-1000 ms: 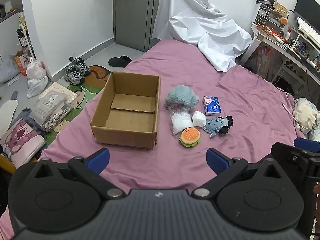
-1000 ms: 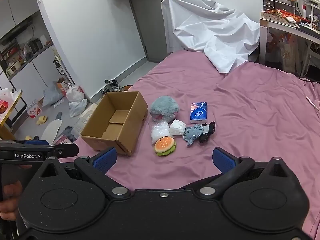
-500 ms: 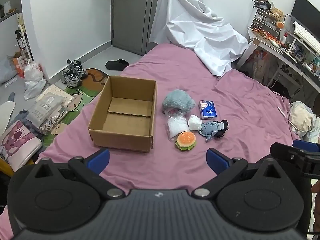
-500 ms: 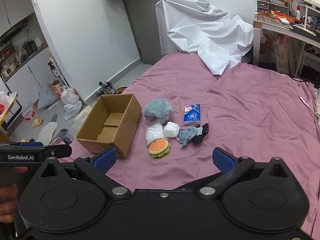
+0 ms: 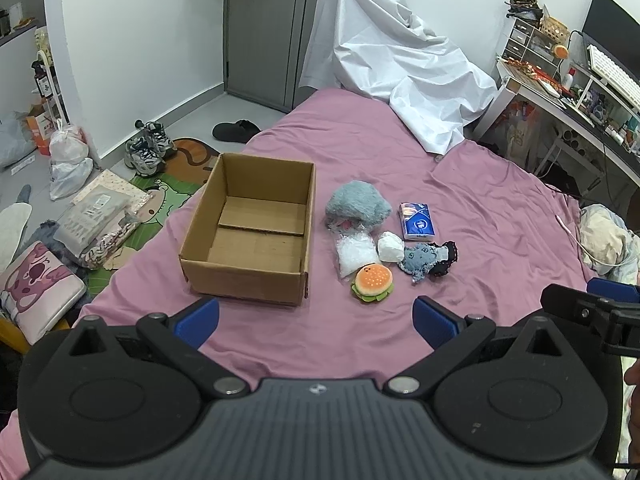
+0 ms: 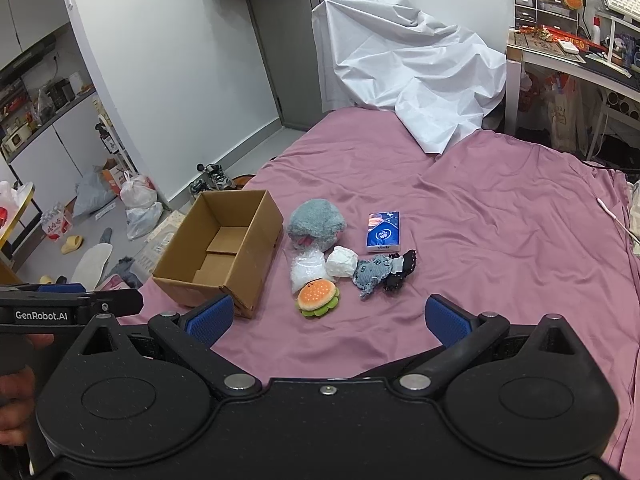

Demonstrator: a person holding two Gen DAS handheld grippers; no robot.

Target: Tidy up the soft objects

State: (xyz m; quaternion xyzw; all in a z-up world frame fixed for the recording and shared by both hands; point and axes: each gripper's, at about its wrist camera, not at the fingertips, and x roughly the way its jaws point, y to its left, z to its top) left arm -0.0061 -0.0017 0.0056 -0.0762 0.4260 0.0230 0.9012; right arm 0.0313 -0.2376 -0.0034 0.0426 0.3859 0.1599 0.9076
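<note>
Purple bed [image 5: 480, 200] | box [image 5: 256, 232] empty, toys right of it: burger [image 5: 373, 282] nearest | left gripper [image 5: 316, 320], right gripper [image 6: 328, 314] both spread, holding nothing | step: approach | next: reach down to burger, pinch gently

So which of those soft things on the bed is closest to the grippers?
The burger plush, orange bun with a green frill. It lies at the front of the cluster, ahead of the clear bag and grey doll.
</note>
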